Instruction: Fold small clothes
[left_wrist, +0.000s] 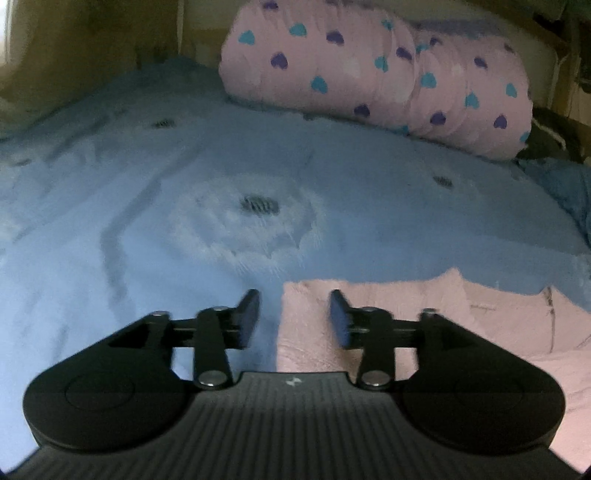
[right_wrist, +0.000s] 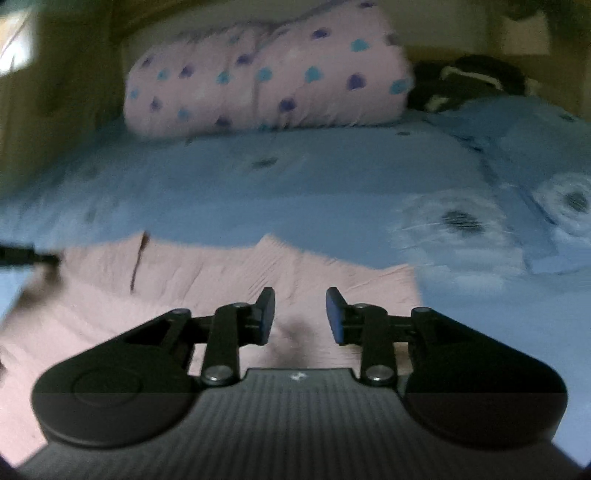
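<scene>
A small pale pink garment (left_wrist: 461, 325) lies flat on the blue bedspread (left_wrist: 184, 206). In the left wrist view my left gripper (left_wrist: 294, 317) is open and empty, hovering over the garment's left edge. In the right wrist view the same pink garment (right_wrist: 207, 269) spreads under and ahead of my right gripper (right_wrist: 300, 314), which is open and empty above the cloth's right part. A dark shape at the left edge of the right wrist view (right_wrist: 26, 254) looks like the other gripper, blurred.
A rolled pink quilt with blue and purple hearts (left_wrist: 369, 70) lies at the head of the bed, also in the right wrist view (right_wrist: 266, 70). Dark clothing (right_wrist: 469, 81) sits beside it. A blue pillow with a white flower print (right_wrist: 535, 177) lies at right.
</scene>
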